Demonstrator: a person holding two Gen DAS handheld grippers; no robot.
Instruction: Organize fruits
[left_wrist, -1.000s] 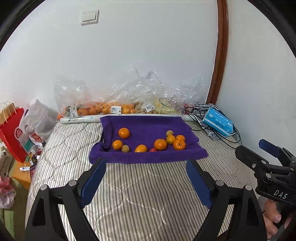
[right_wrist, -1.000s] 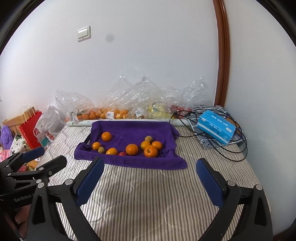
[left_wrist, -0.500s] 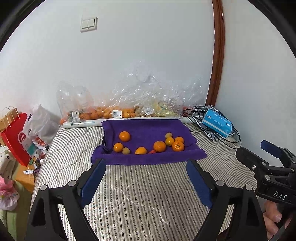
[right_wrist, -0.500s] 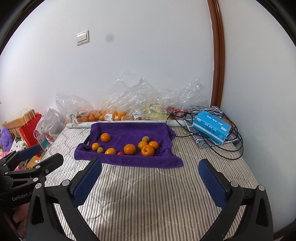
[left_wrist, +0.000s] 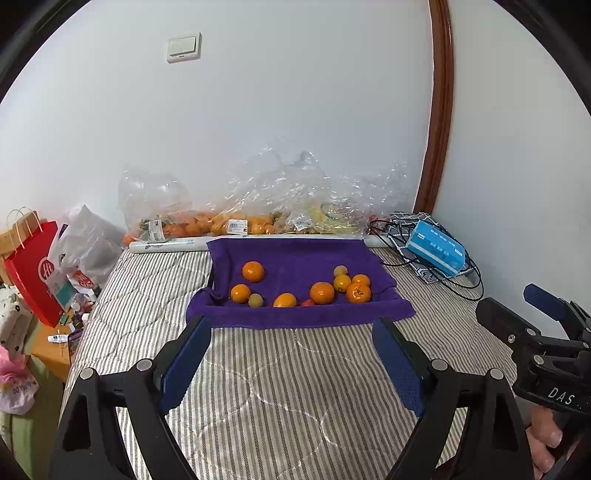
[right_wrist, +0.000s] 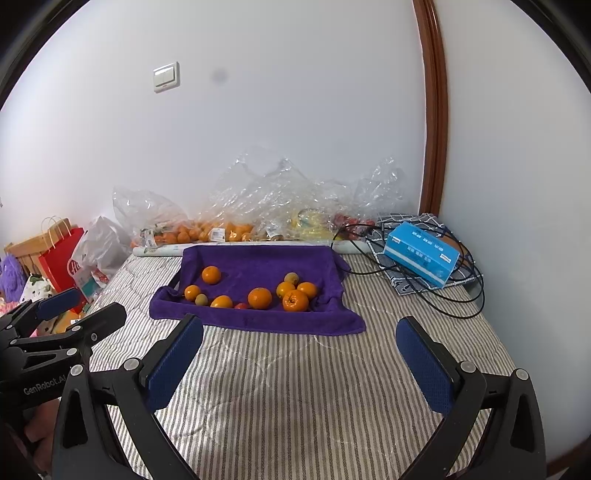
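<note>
A purple towel (left_wrist: 295, 258) lies on the striped bed and holds several oranges (left_wrist: 322, 292), small greenish fruits (left_wrist: 255, 300) and one small red fruit (left_wrist: 307, 302). It also shows in the right wrist view (right_wrist: 258, 266) with the oranges (right_wrist: 259, 298). My left gripper (left_wrist: 291, 334) is open and empty, above the bed in front of the towel. My right gripper (right_wrist: 299, 332) is open and empty, also short of the towel. Each gripper shows in the other's view: the right one (left_wrist: 517, 314), the left one (right_wrist: 77, 306).
Clear plastic bags (left_wrist: 280, 206) with more oranges lie along the wall behind the towel, with a white roll (left_wrist: 170, 244) in front. A blue box (right_wrist: 421, 254) and black cables (right_wrist: 461, 295) sit at the right. A red paper bag (left_wrist: 33, 266) and clutter stand left of the bed.
Both grippers have drawn back and tilted up slightly, so the towel and fruit look a little smaller and farther. Nothing on the towel has moved.
</note>
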